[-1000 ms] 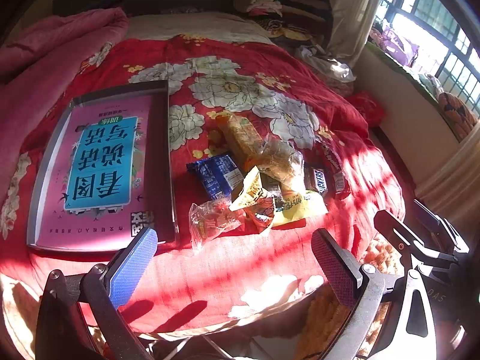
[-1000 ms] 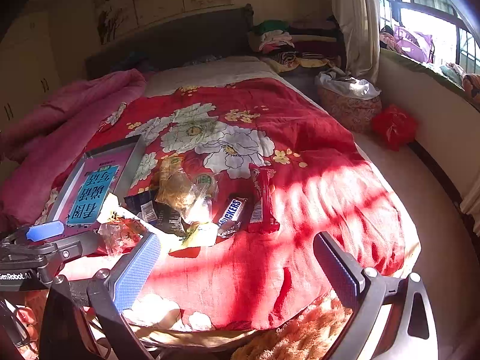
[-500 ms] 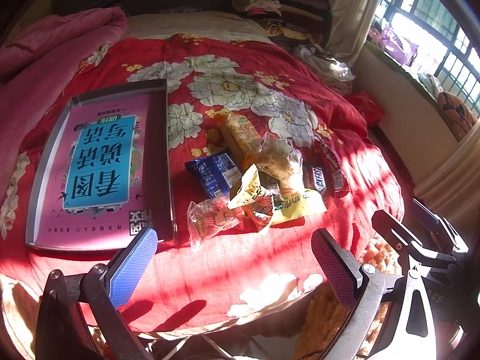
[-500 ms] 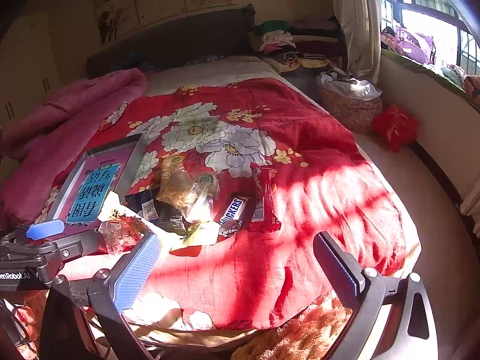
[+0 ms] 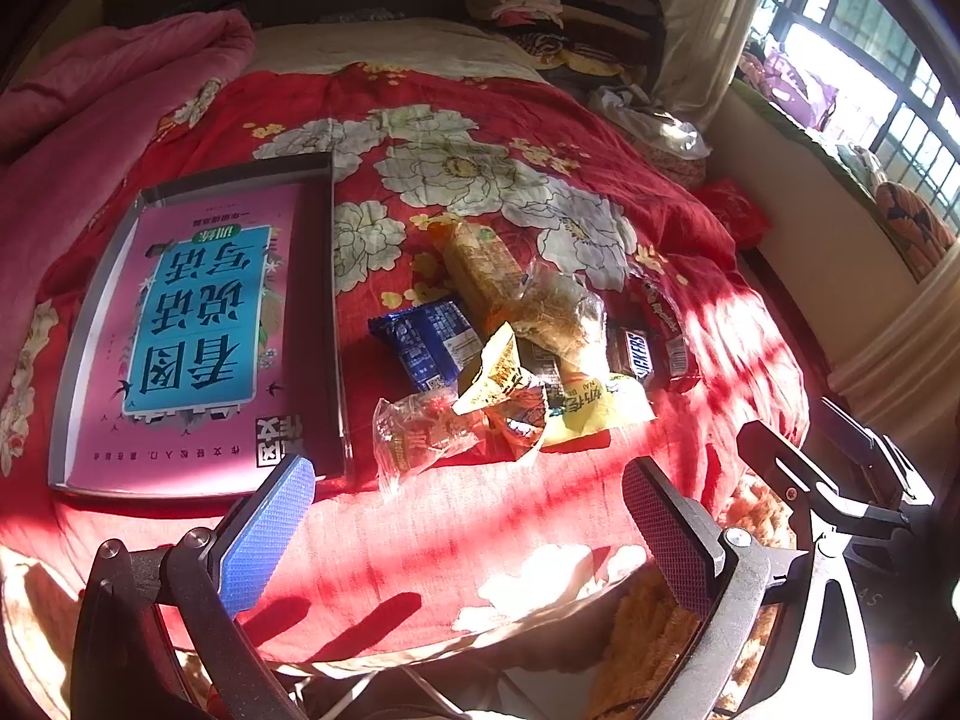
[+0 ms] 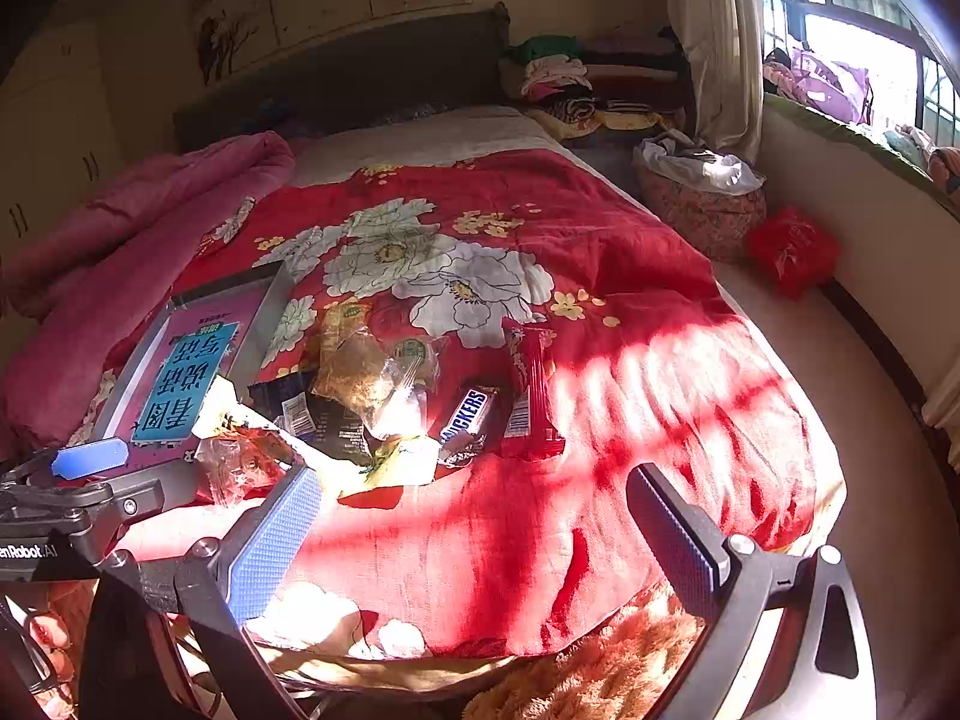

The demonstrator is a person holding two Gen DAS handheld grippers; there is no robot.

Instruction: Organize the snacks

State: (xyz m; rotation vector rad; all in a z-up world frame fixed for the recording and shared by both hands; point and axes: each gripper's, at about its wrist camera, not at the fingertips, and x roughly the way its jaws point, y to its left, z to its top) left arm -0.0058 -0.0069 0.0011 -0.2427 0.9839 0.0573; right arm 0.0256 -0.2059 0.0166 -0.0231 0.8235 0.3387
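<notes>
A red floral quilt [image 5: 480, 138] covers the bed, and a loose heap of snacks lies on it near the foot edge, partly in sunlight. Left of the heap sits a shallow grey tray [image 5: 330, 300] with a pink book [image 5: 198, 330] lying flat inside it, its blue title panel facing up. In the heap, a blue packet [image 5: 429, 342] lies closest to the tray, with a clear wrapped snack [image 5: 414, 429] in front of it, nearest the bed edge. A yellow torn wrapper [image 5: 501, 369] rests on top of the middle of the pile, touching a yellow sachet [image 5: 591, 405] to its right. Behind them lie a long yellow biscuit pack [image 5: 480, 267] and a clear bag of brownish food [image 5: 561, 315]. A Snickers bar [image 6: 468, 417] lies at the right side of the heap, just beside a red packet [image 6: 531, 390] at the outer edge. The left gripper [image 5: 468, 534] hovers short of the bed edge with its fingers spread wide and nothing between them, aimed at the clear wrapped snack. The right gripper [image 6: 474, 534] hangs over the foot of the quilt, likewise spread and empty, with the heap ahead and to its left. A pink blanket [image 6: 138, 210] is bunched along the left side of the bed.
</notes>
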